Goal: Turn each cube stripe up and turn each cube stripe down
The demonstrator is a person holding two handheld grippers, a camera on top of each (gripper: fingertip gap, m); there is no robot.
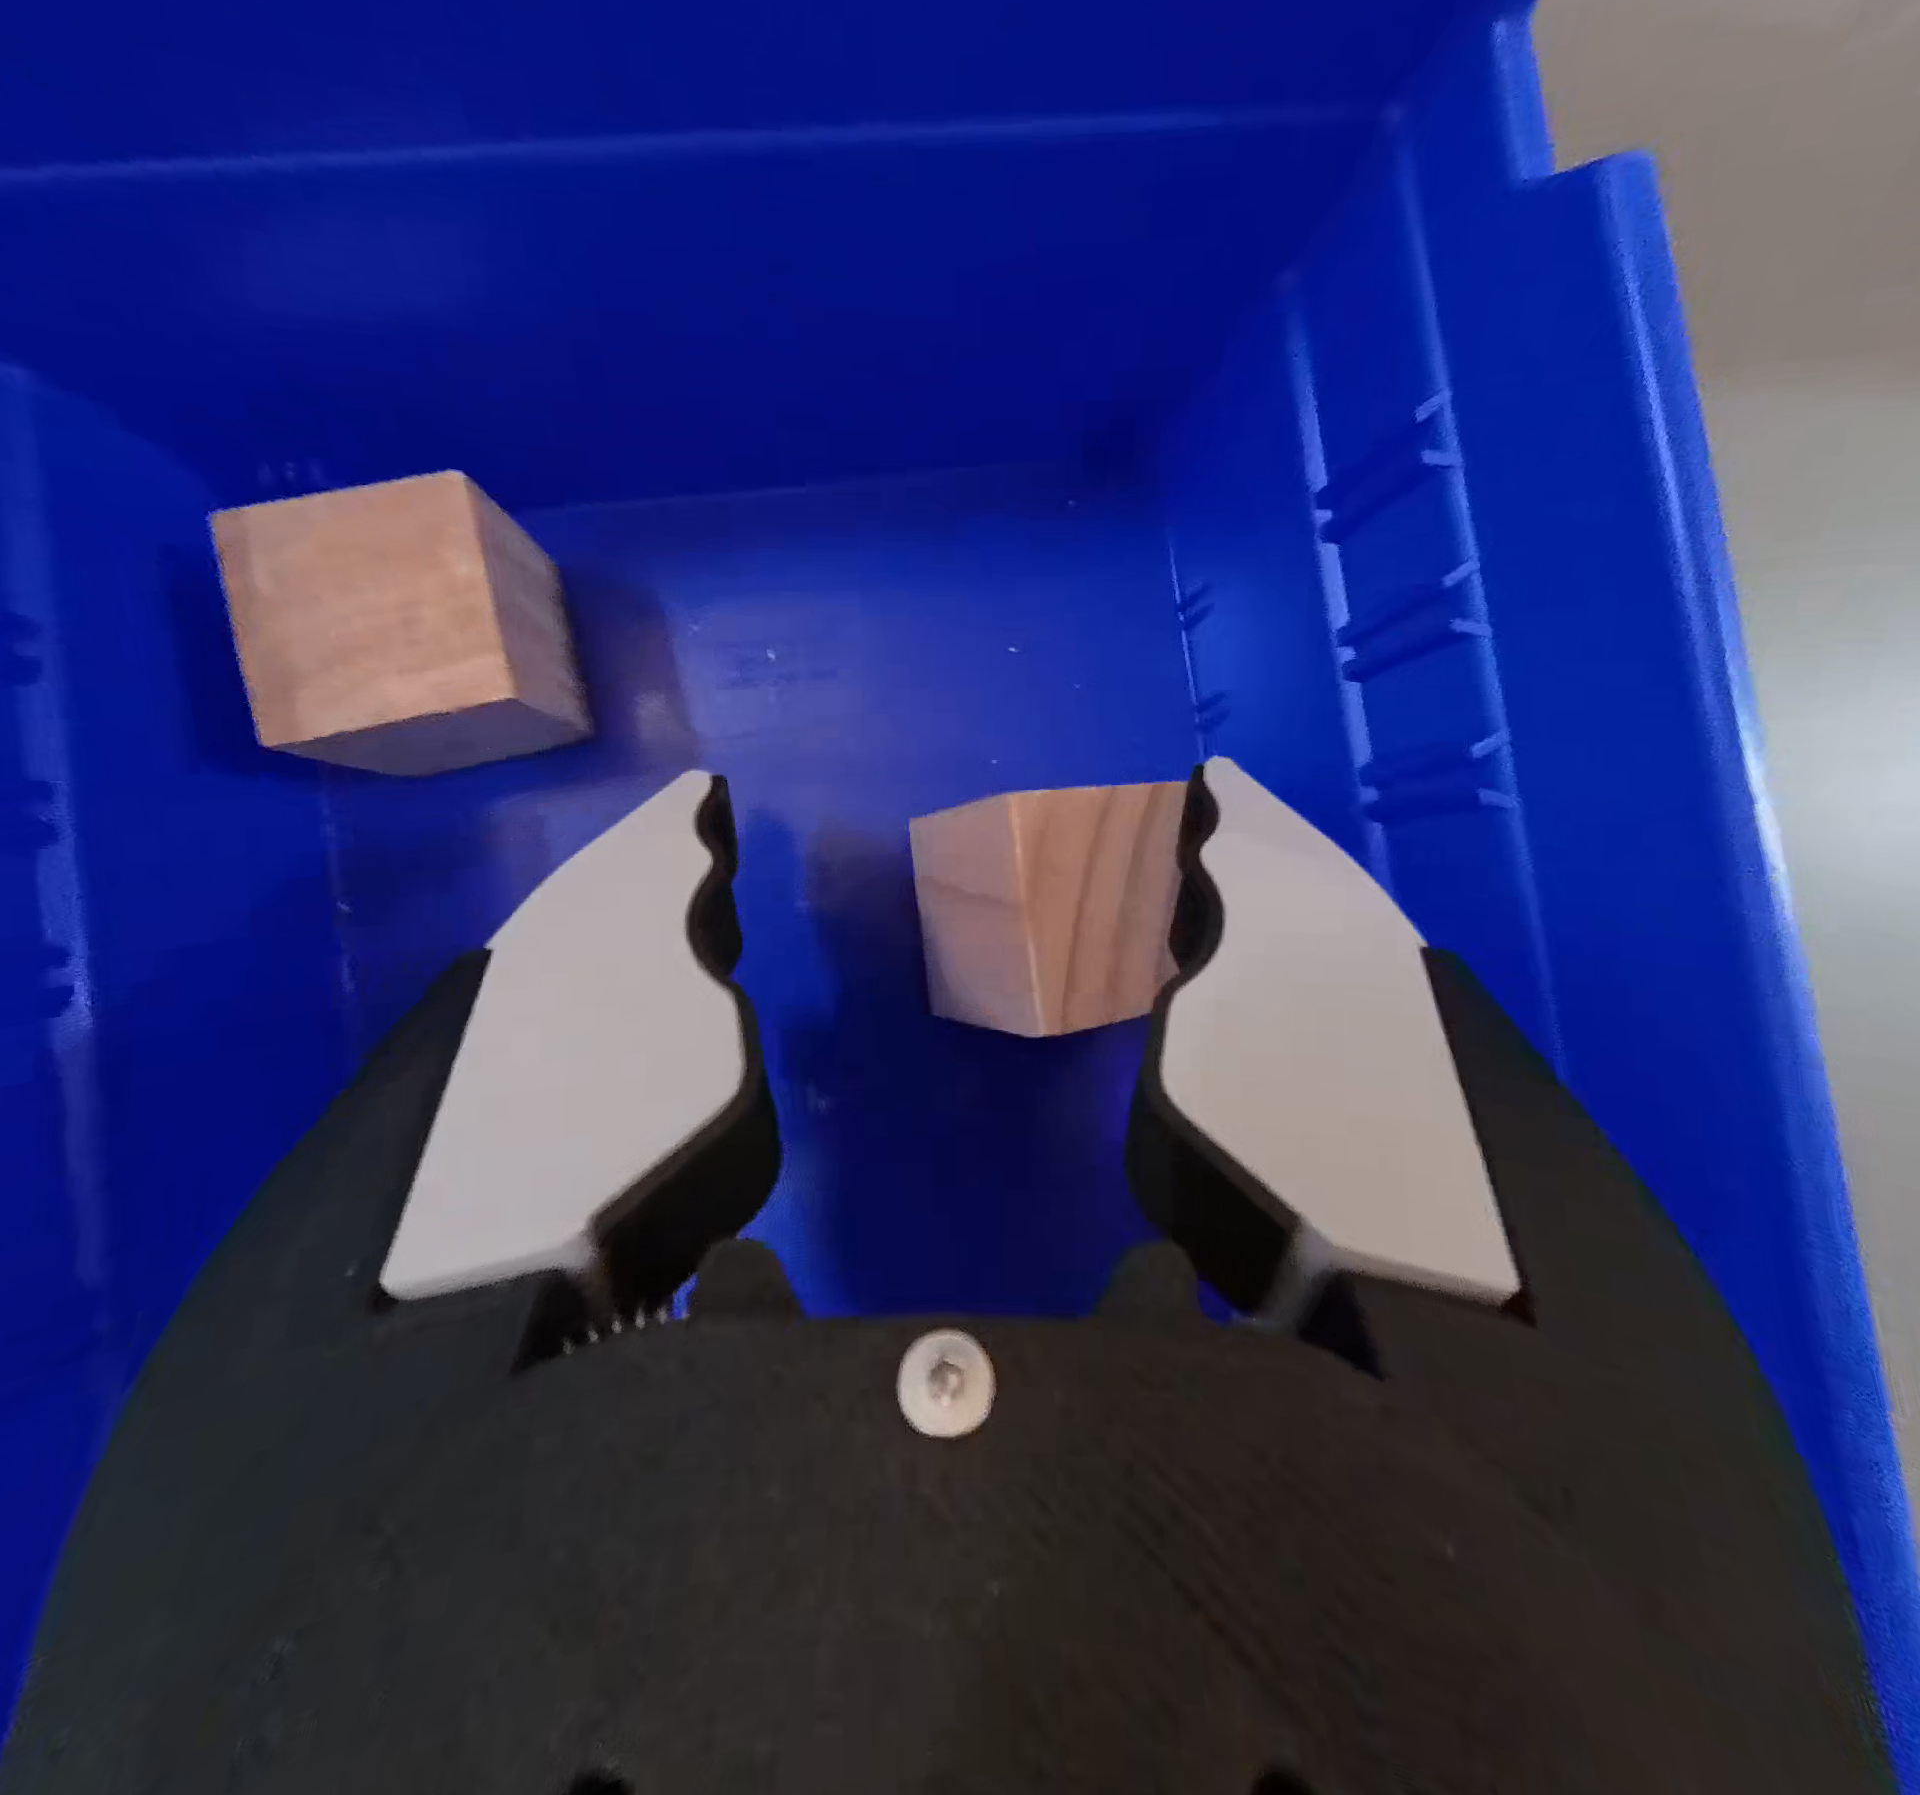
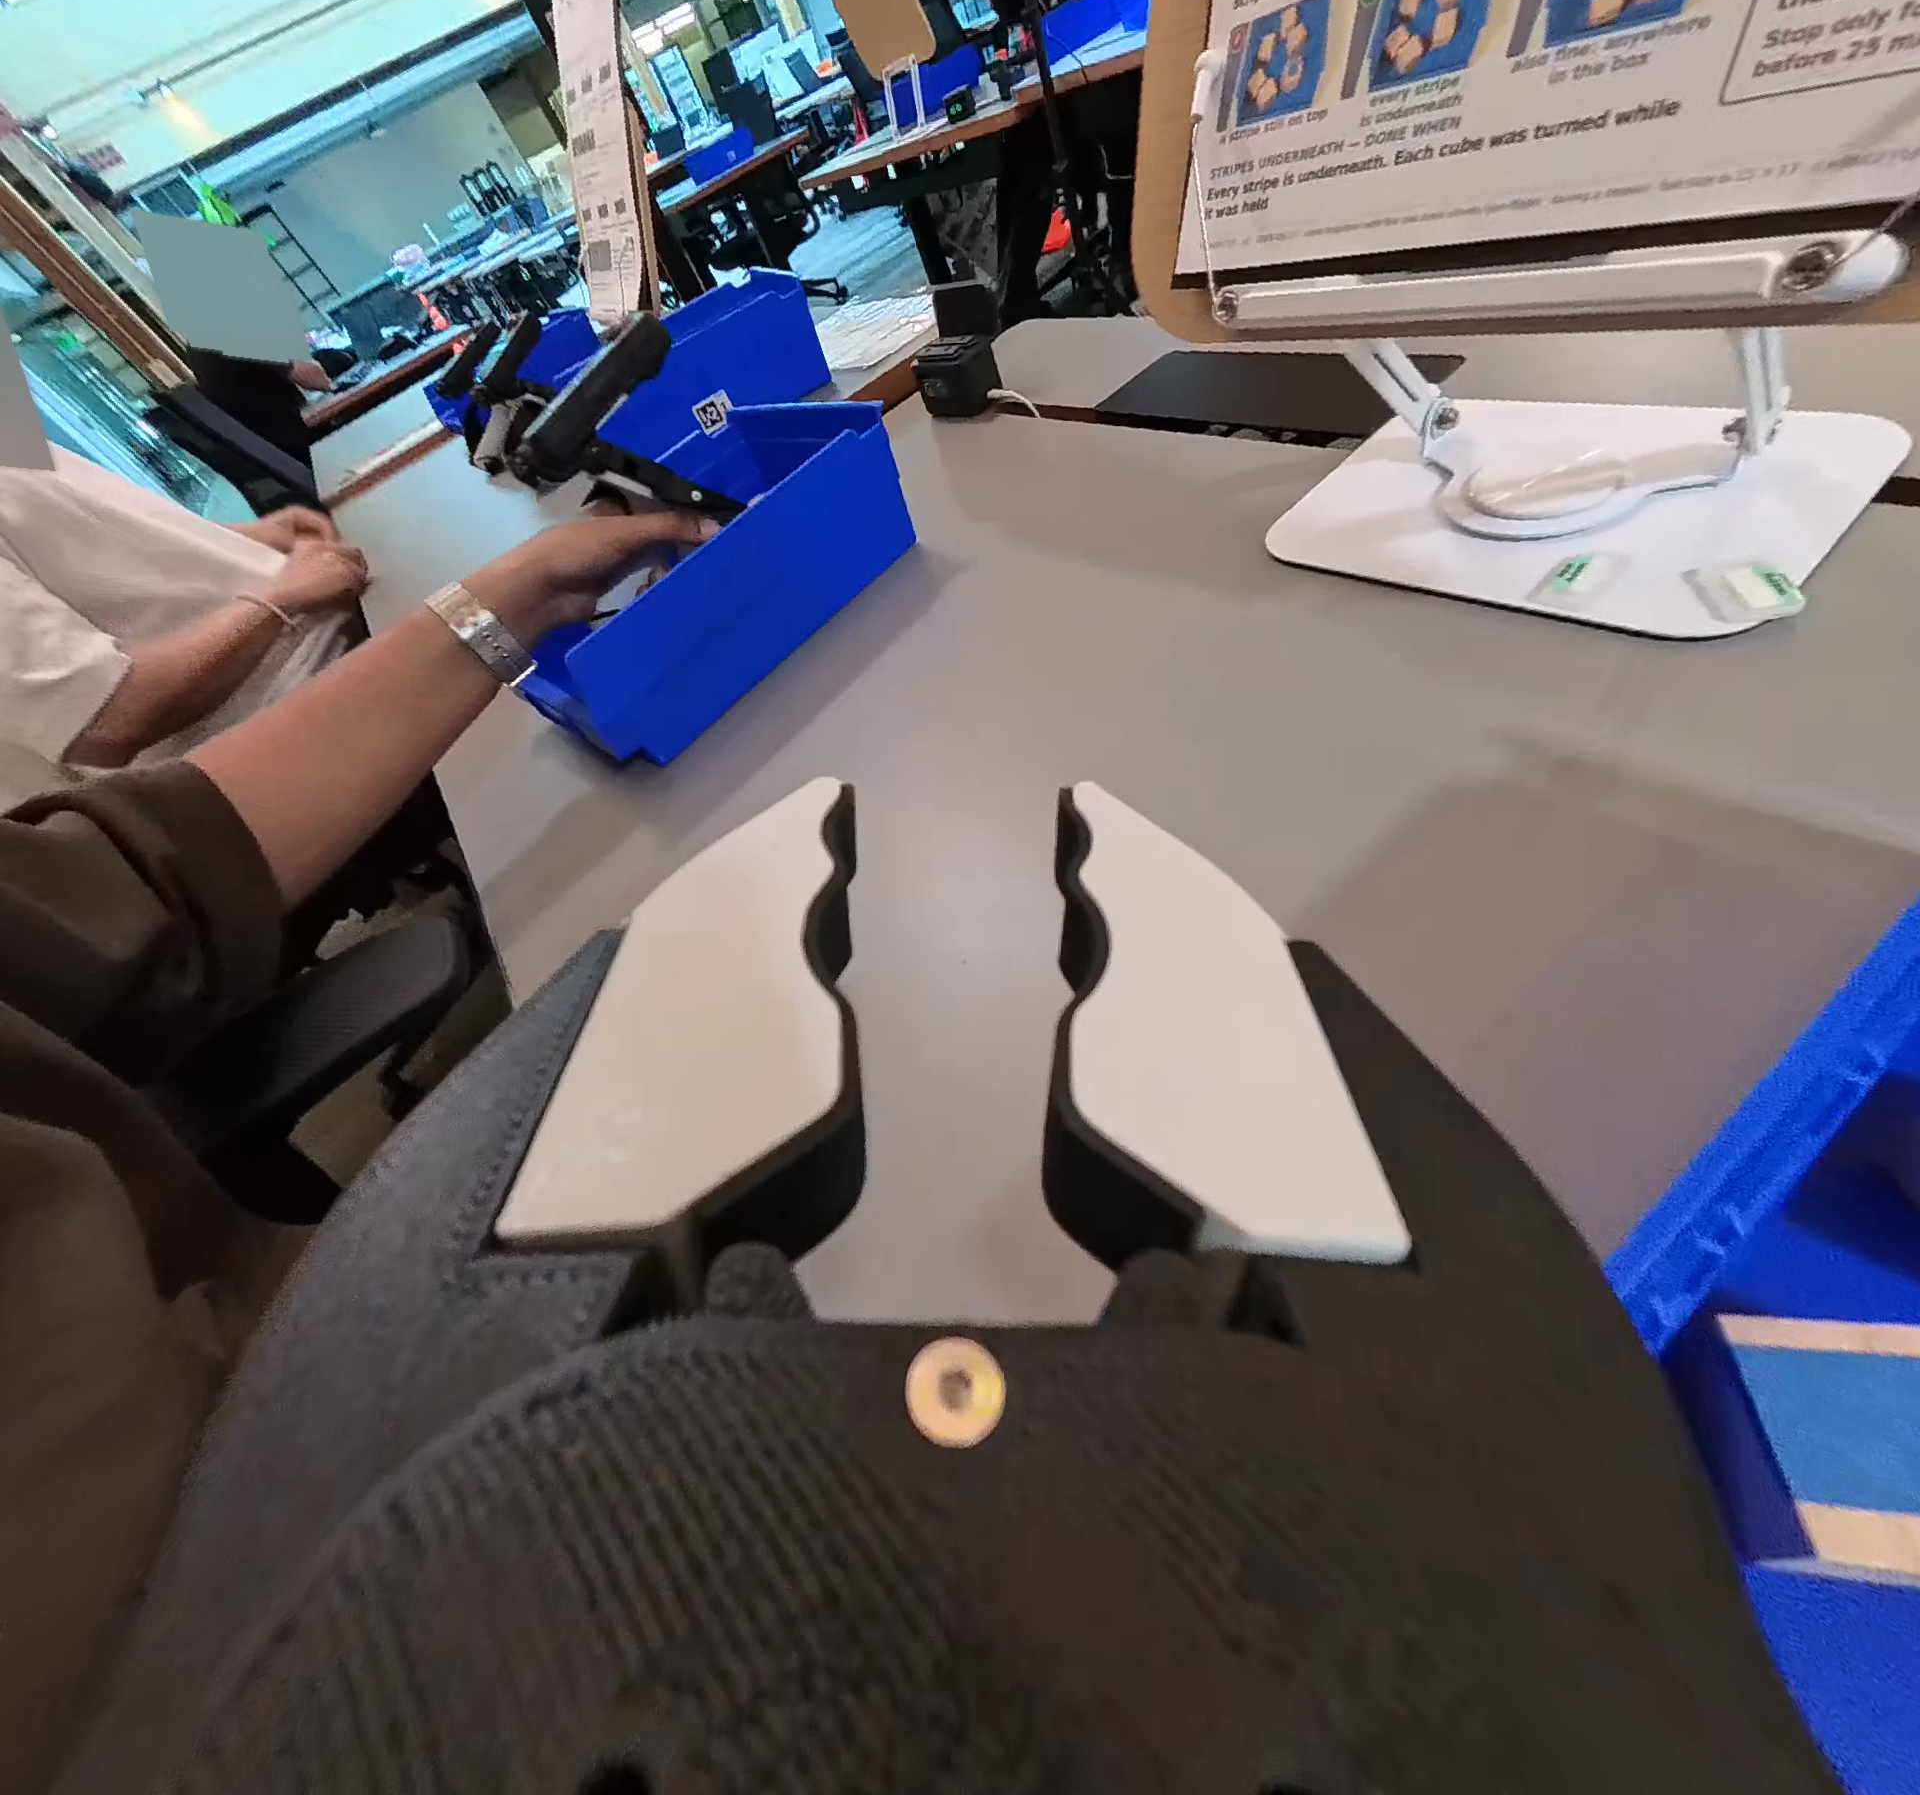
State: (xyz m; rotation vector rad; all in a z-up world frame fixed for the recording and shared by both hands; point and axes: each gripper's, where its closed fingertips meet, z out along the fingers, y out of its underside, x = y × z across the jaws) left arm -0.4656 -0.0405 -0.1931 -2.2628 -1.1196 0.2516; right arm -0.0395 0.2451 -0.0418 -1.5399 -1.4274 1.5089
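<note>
Wooden cube (image 1: 1044,909) touches one finger of my spread left tongs (image 1: 956,789) (inside the blue bin (image 1: 935,291)); right tongs (image 2: 956,800) released above grey tabletop (image 2: 1247,706).

Two wooden cubes are seen on the floor of a blue bin (image 1: 935,291). The darker cube (image 1: 395,618) is set well to the left, turned at an angle to the walls, with plain brown faces shown. The paler cube (image 1: 1044,909) is seen nearer, right of centre, one vertical edge presented forward. No stripe can be made out on either.
</note>
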